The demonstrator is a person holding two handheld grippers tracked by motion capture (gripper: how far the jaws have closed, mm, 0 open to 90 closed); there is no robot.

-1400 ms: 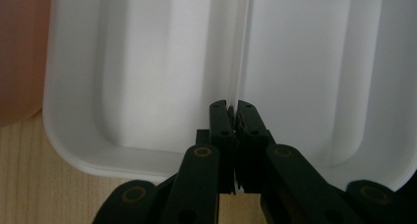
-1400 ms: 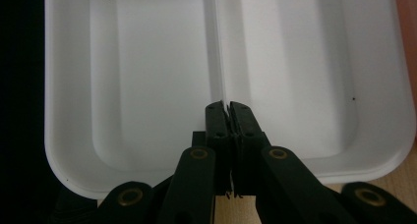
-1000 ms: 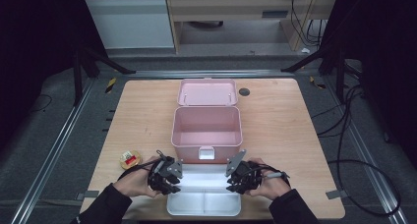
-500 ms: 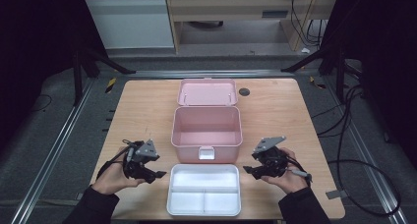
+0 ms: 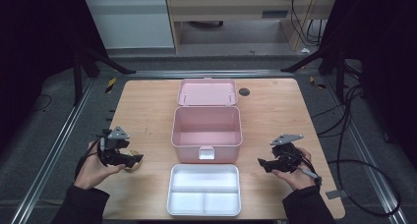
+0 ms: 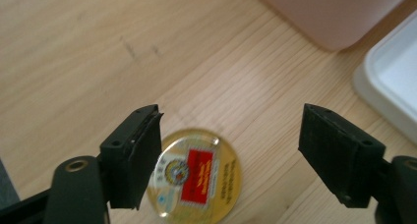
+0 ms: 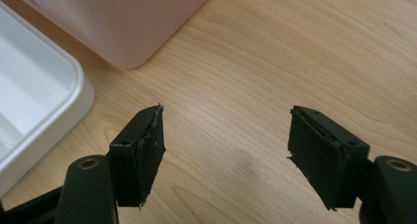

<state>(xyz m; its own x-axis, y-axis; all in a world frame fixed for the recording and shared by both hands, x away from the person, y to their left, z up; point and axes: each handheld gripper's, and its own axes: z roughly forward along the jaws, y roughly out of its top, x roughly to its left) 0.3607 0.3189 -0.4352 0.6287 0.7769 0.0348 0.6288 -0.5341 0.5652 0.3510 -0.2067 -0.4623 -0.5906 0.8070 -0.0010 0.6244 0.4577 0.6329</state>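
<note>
Gold round tin (image 6: 196,177) flat on wooden surface (image 5: 142,111), at 6 o'clock under left tool (image 6: 228,150); tool just opening, released, grasping nothing.

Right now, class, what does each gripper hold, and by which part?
Nothing is held. The left gripper stands open above the round gold-rimmed tin; the right gripper stands open over the bare wooden table.

Bare wood ahead of and between the parted jaws of the right gripper (image 7: 226,155). White tray (image 7: 39,101) and pink box (image 7: 123,22) blocking its left. Beneath the left gripper (image 6: 231,155), a round gold tin (image 6: 201,177); open tabletop beyond.
</note>
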